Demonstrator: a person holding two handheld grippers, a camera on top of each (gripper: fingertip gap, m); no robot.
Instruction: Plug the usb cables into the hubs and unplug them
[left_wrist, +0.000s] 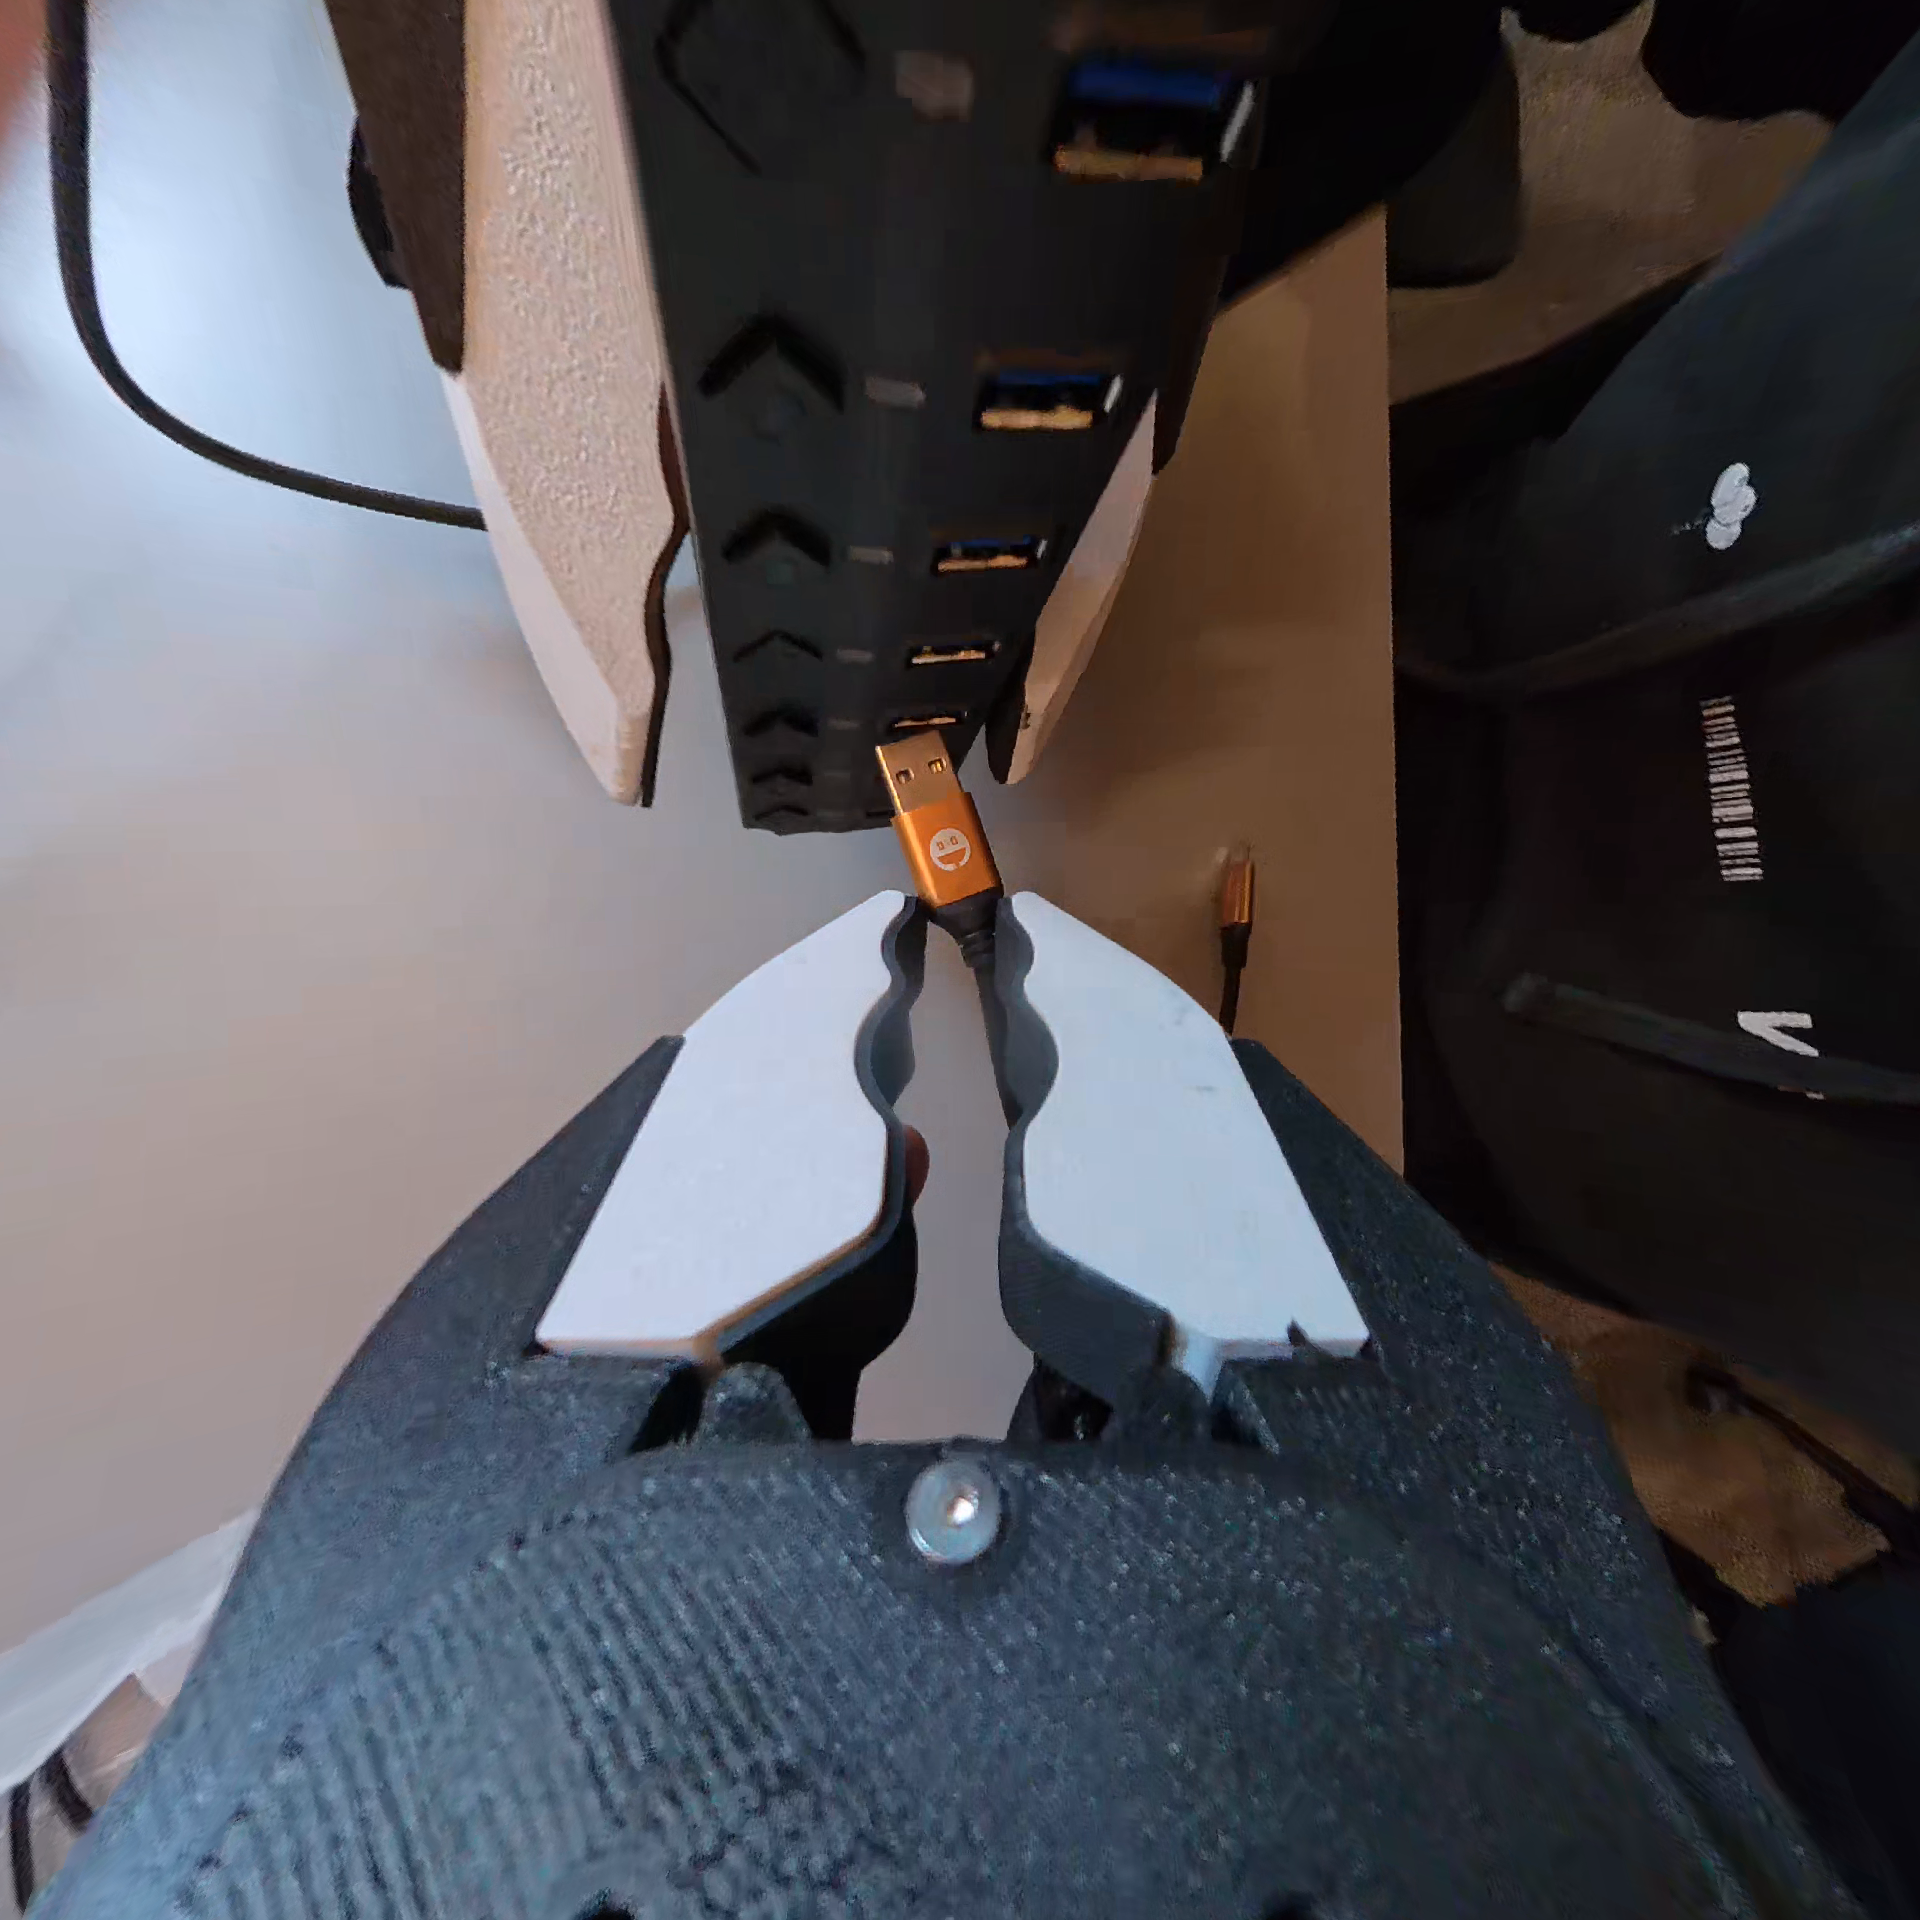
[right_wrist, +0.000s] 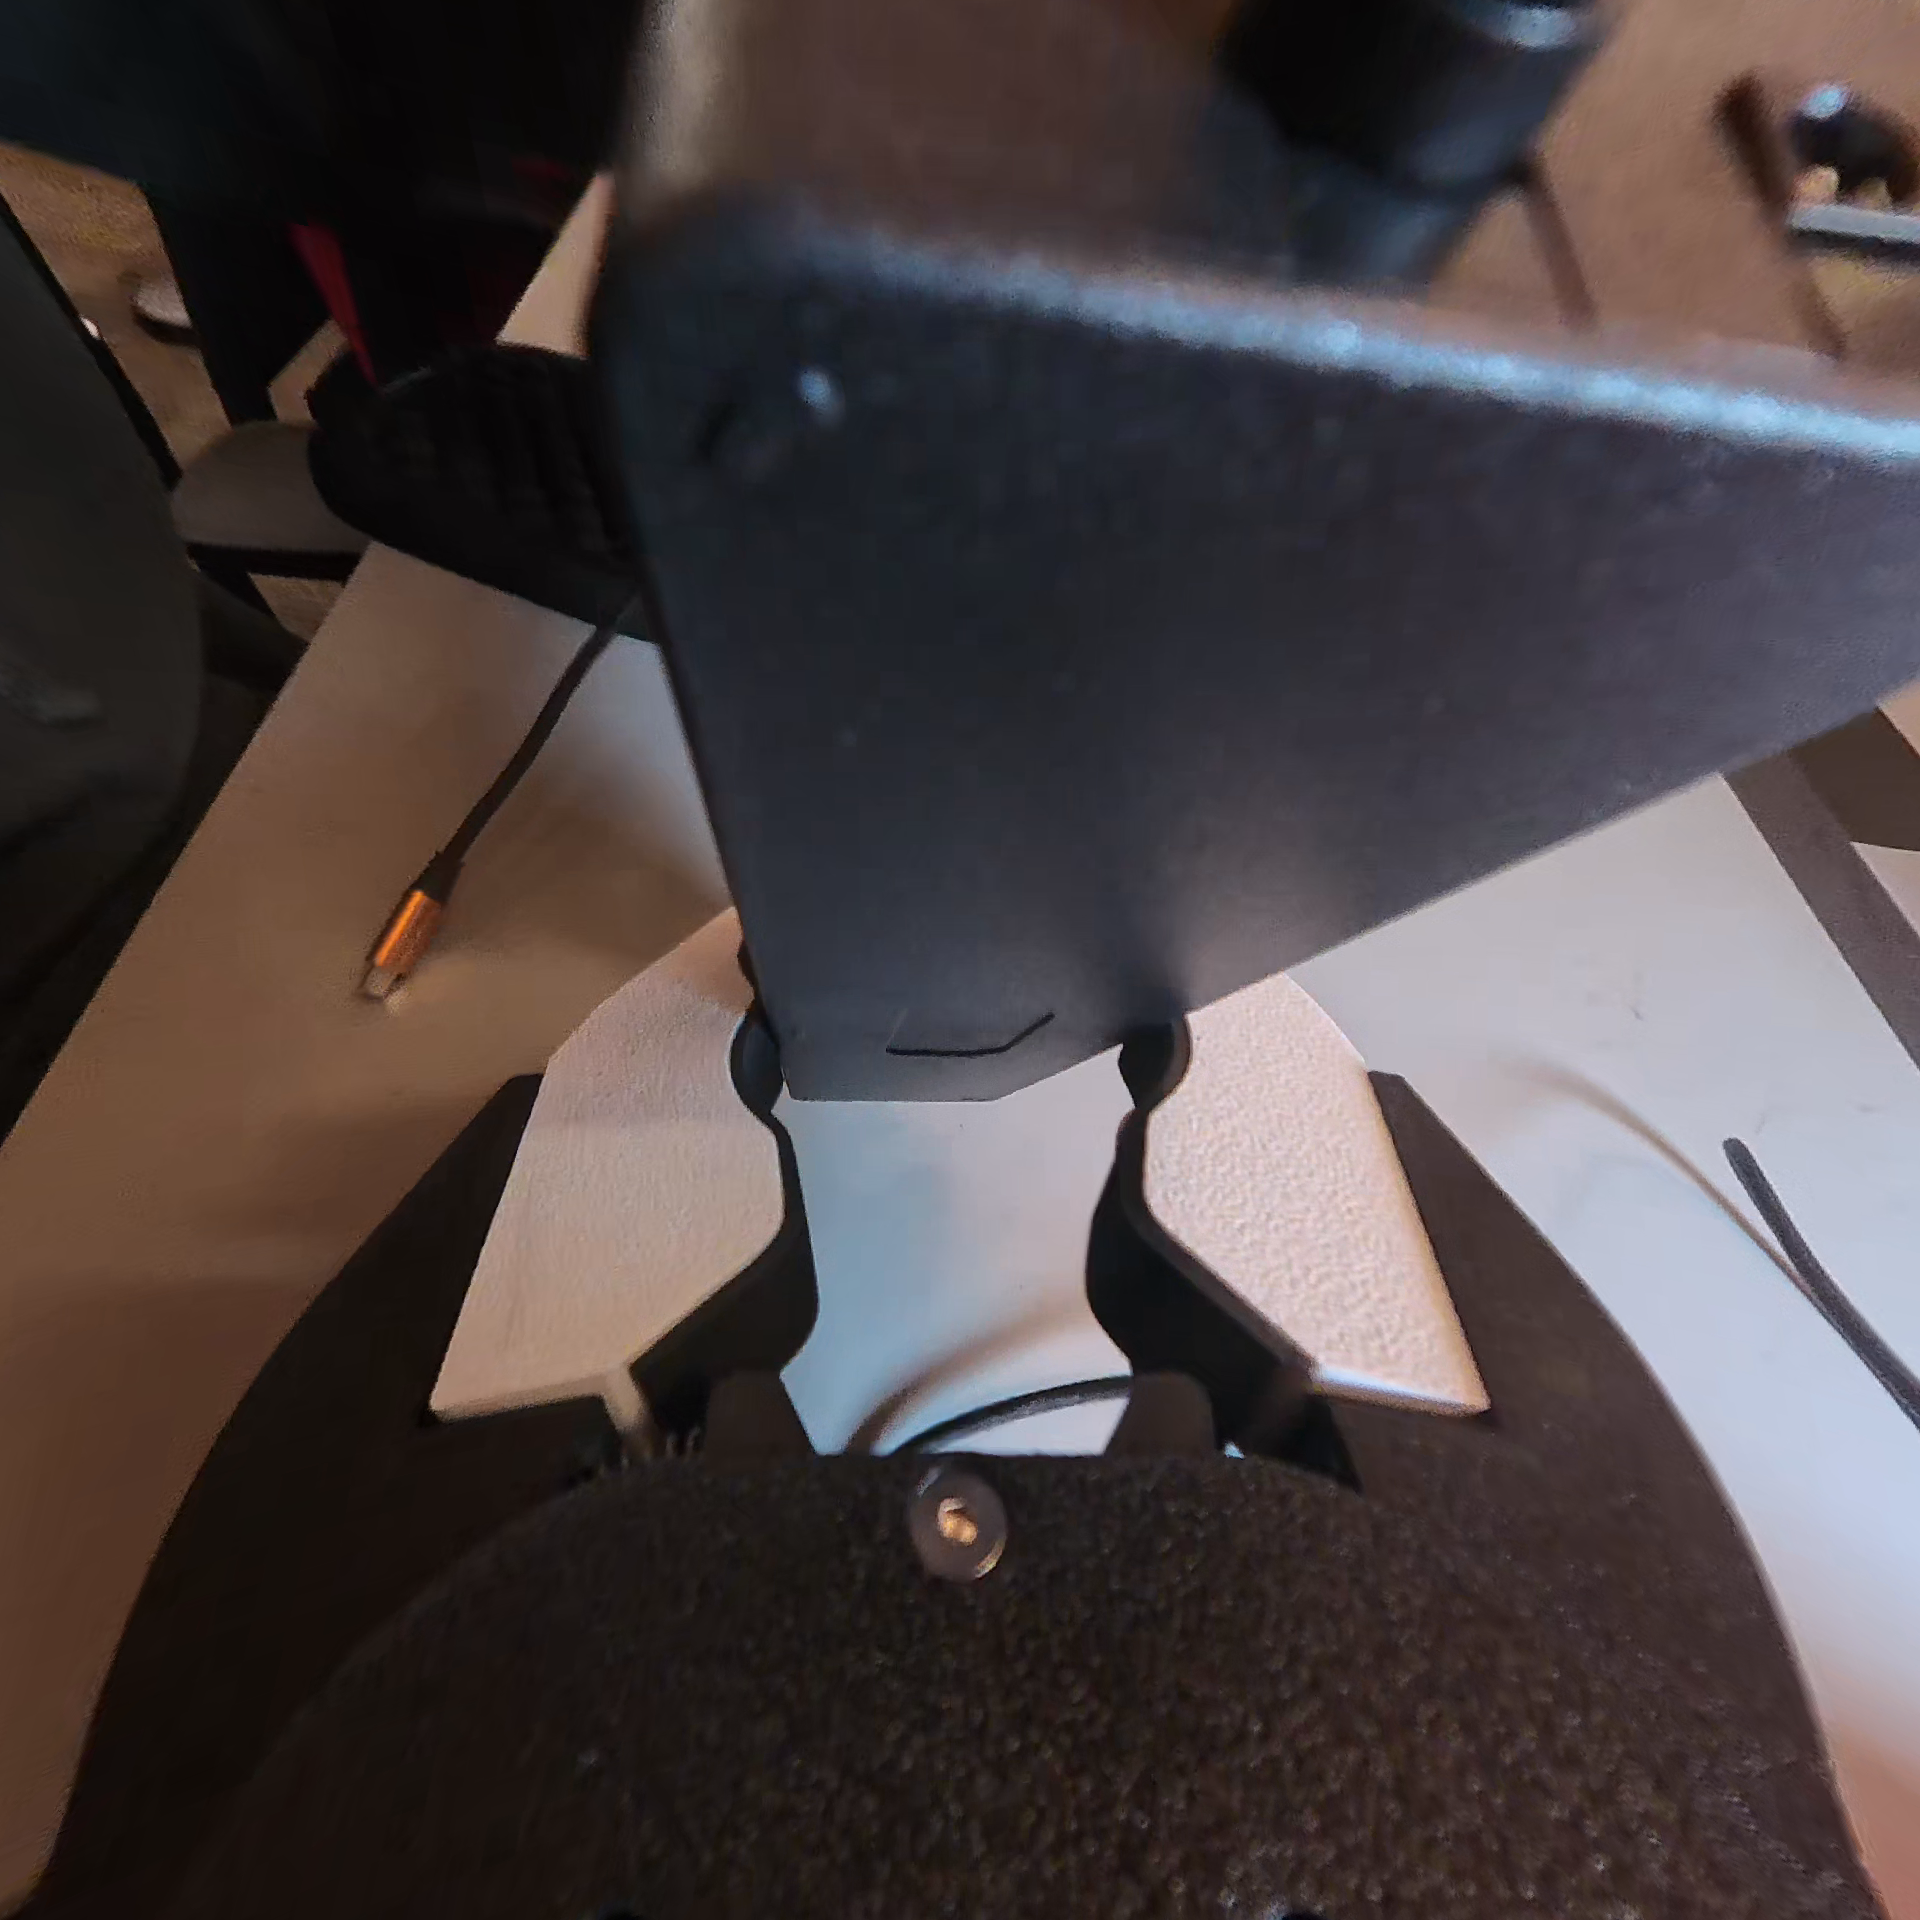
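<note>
In the left wrist view my left gripper (left_wrist: 956, 914) is shut on the black cable just behind its orange USB plug (left_wrist: 940, 842). The plug's bare metal tip is tilted and sits at the mouth of one of the lowest ports, outside it. The black hub (left_wrist: 914, 436) has a row of several blue ports and hangs between the white fingers (left_wrist: 561, 468) of my right gripper (left_wrist: 821, 779). In the right wrist view my right gripper (right_wrist: 956, 1060) is shut on the hub's plain back (right_wrist: 1143, 675), which hides the plug.
The cable's other orange connector (left_wrist: 1236, 894) lies on the white table (left_wrist: 260, 831); it also shows in the right wrist view (right_wrist: 405, 935). A thin black cord (left_wrist: 104, 364) runs on the left. A black bag (left_wrist: 1662, 727) stands beyond the table's right edge. Another black cable (right_wrist: 1818, 1278) lies at right. The tips of both grippers are at nearly the same place.
</note>
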